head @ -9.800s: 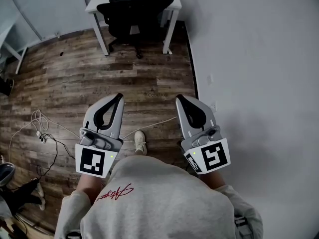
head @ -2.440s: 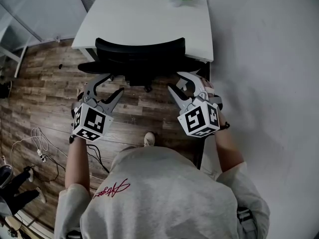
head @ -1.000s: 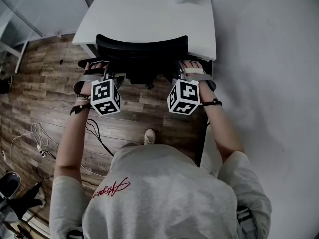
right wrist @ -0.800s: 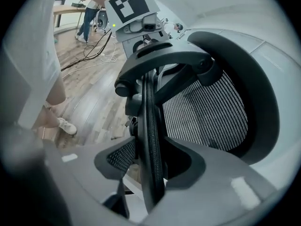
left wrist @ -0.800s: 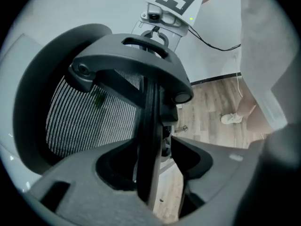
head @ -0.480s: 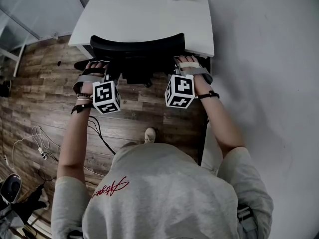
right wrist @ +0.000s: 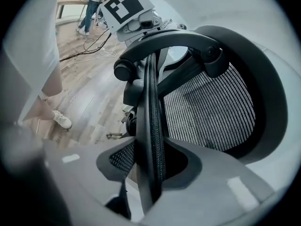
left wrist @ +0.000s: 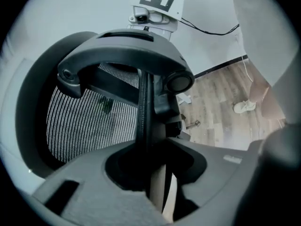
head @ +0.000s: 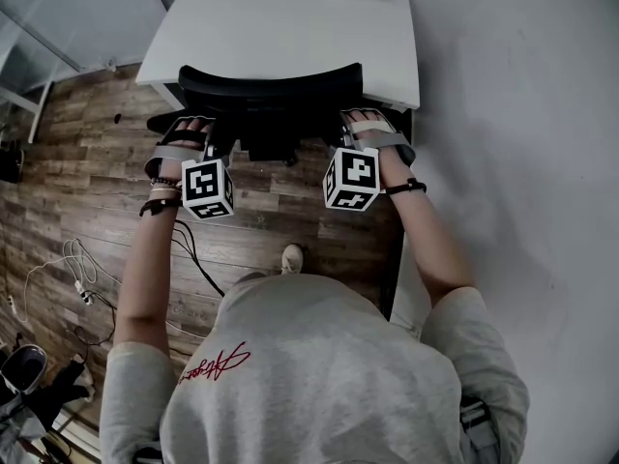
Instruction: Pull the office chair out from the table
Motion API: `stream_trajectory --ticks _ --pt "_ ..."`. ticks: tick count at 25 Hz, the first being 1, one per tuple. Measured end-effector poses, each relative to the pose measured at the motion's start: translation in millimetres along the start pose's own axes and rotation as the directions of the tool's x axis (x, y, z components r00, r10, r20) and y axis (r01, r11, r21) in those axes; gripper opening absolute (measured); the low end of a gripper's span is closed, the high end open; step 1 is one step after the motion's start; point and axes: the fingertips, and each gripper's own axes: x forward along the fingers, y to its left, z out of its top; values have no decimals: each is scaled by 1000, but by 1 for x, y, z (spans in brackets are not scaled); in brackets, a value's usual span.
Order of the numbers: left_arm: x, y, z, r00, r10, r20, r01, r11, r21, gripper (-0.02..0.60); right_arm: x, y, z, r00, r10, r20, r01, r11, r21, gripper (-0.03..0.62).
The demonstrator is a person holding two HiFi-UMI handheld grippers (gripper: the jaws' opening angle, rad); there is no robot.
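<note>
Finding: the office chair [head: 271,90] is standing pushed in against the near edge of the white table [head: 290,17]. The top of its backrest is overlapping that edge in the head view, and the seat is lying out of sight below.

Left gripper [head: 196,131]: it is reaching down and forward onto the left side of the backrest [left wrist: 84,121]. Its jaws have just been closing. The backrest's black rim is running upright through the slot between them. I am judging it gripped, though a pale sliver is showing beside the rim.

Right gripper [head: 346,124]: it is meeting the backrest's right side in the same way. Its jaws have also just been closing, and the rim with its mesh edge is filling the gap between them, so it is clamping the chair.

Governing relation: the backrest's long axis is running side to side, parallel to the table's near edge, with one gripper on each end of it. The table is lying directly beyond the chair, and the person is standing directly behind it on open wooden floor [head: 271,230]. Neither hand is sitting nearer than the other.

Judgement: the pull is calling for a straight, even draw back toward the person, square to the table edge. With the wall [head: 513,162] close on the right, an uneven draw is likely to swing the chair round.
</note>
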Motion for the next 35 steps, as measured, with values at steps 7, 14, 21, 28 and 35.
stream_trajectory --ticks 7,14,21,28,35 --pt "0 0 -1 1000 19 3 -19 1000 16 109 1 3 -1 1000 -12 -16 12 1000 -17 137" --pt "-1 -1 1 1000 13 0 -13 1000 8 109 1 3 -2 999 -20 -51 16 998 -65 97" --pt "-1 0 1 1000 18 2 -18 1000 13 107 1 2 -4 997 22 -73 -25 999 -41 97" --pt "-1 2 0 1000 27 3 -27 999 25 106 1 2 -4 996 40 -82 -43 999 -31 95" --pt "-1 -3 0 999 31 8 -31 999 27 104 2 7 -3 994 53 -90 -55 998 -21 97"
